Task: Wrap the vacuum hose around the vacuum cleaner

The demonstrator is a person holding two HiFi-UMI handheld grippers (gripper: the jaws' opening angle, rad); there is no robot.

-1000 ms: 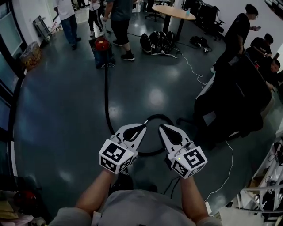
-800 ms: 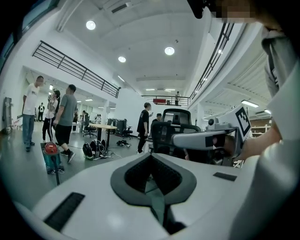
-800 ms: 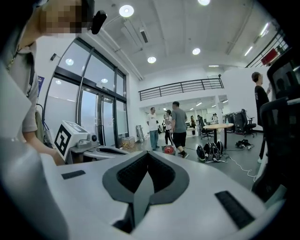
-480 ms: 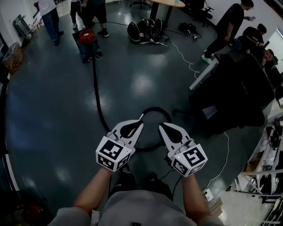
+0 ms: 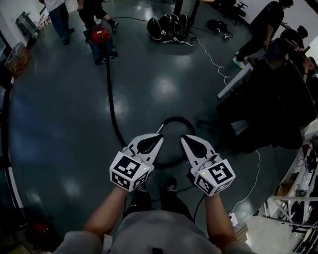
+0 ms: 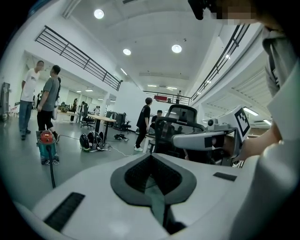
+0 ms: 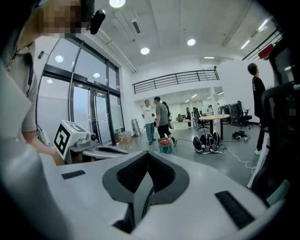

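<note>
- The left gripper (image 5: pixel 160 137) and the right gripper (image 5: pixel 183 137) are held side by side low in the head view. Each claw's jaws are pressed together with nothing between them, as they were a second earlier.
- The person's shoes (image 5: pixel 169 186) are now shown more fully on the dark floor (image 5: pixel 59 129) beneath the grippers.
- The looped end of the vacuum hose (image 5: pixel 174 119) is seen lying on the floor under and just ahead of the claw tips, at 12 o'clock. It is gripped by neither.
- From that loop the hose is stretched away toward 11 o'clock to the red-topped vacuum cleaner (image 5: pixel 99 35), which stands well apart from both claws.
- Compared with a second ago, the cleaner is placed higher and further left in the frame.
- The people (image 5: pixel 92 12) beside the cleaner are now cut off by the top edge.
- The round table seen earlier at 12 o'clock has been lost from view.
</note>
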